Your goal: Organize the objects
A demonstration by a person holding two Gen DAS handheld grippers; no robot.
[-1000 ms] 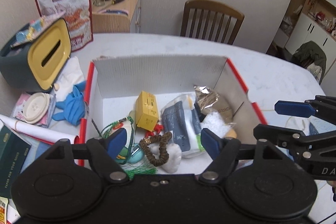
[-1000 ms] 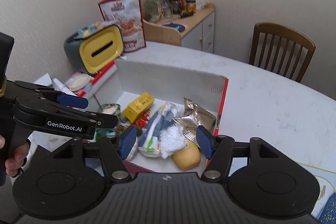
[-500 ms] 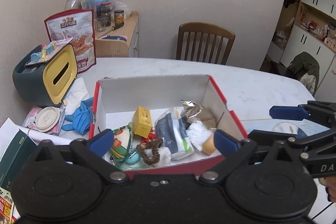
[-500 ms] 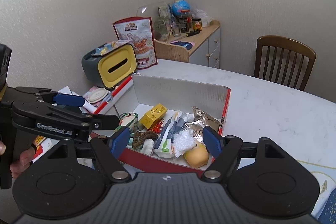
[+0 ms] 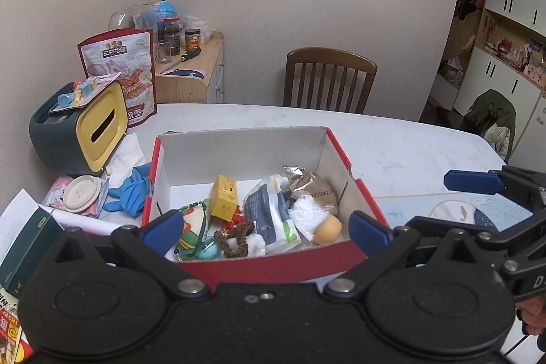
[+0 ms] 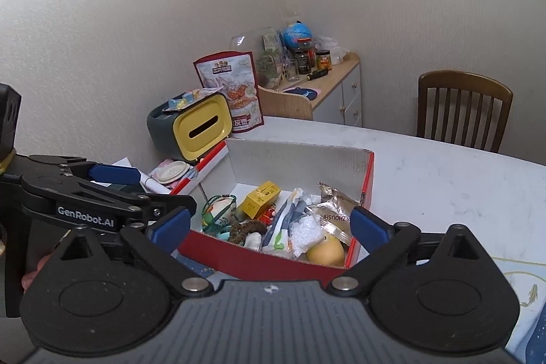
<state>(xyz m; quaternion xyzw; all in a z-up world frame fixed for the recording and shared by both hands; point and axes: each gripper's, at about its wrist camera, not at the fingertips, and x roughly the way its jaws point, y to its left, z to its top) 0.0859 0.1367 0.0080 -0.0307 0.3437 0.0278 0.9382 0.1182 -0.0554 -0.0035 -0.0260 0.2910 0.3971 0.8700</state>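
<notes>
Presently, both tools hang back from the table, nothing in either.
Left gripper [image 5: 265, 233]: jaws spread wide, just opened further, empty; the box's near wall shows between the blue pads.
Right gripper [image 6: 269, 224]: jaws spread wide, just opened further, empty; it hovers beside the left one, in front of the box.
Box [image 5: 259, 265]: red outside, white inside, open-topped, on the white table [image 5: 402, 145]; its contents crowd the near half.
Contents: yellow carton [image 5: 223, 197], blue-and-white pouch [image 5: 268, 214], foil packet [image 5: 312, 185], yellow ball [image 5: 328, 229], bead bracelet [image 5: 235, 237], charm with green cord [image 5: 192, 231].
Outside the box: blue glove [image 5: 131, 190] just left of it, round cream lid [image 5: 82, 193] beyond that, tissue holder [image 5: 75, 135] further back, snack bag [image 5: 119, 74] upright against the wall.
Step in hand: judged a pause between placements, both tools free to choose a new item.
Progress: most small things already lie in the box; the clutter at its left remains.
Next move: probably the left gripper reaches to the glove or lid, closes on it and carries it over the red wall.
Care: the glove is limp and will droop, so a pinch at its bunched middle suits best.
</notes>
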